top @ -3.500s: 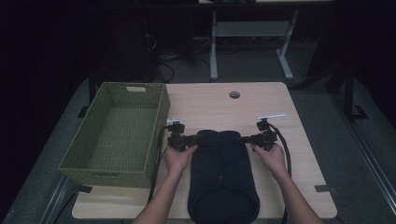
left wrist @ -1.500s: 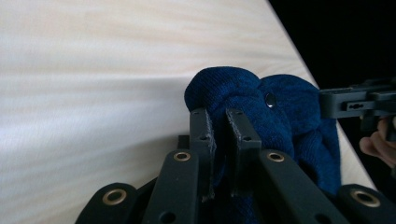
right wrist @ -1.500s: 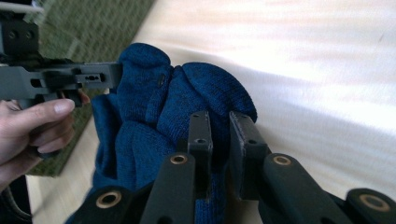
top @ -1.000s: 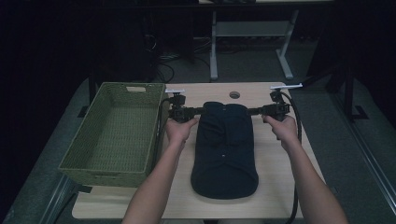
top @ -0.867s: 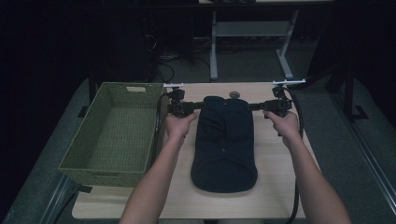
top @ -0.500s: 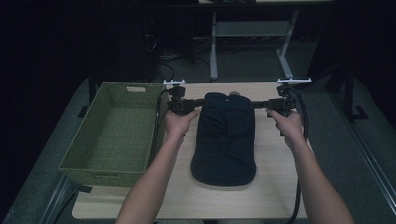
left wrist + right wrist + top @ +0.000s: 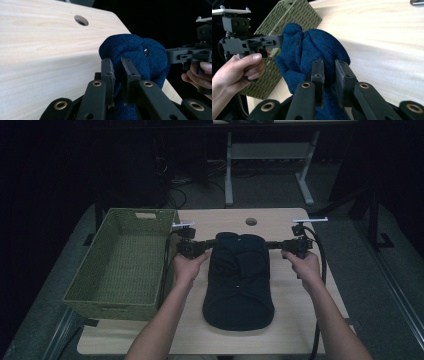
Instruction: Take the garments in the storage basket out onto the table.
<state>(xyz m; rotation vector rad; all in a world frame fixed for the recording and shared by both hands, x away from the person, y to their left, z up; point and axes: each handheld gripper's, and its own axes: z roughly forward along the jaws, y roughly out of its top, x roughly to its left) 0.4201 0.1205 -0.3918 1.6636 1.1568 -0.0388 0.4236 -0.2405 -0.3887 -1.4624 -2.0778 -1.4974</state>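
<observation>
Dark-blue knit garment lay on the tabletop, its far corners pinched by the left tongs and right tongs; folding was underway, and the green basket was empty.

**Dark blue knit garment, stretched flat**

The navy knitted garment lies lengthwise at the centre of the frame on the tabletop, folded into a long rounded shape, its upper corners pulled outward, small dark buttons showing.
</observation>
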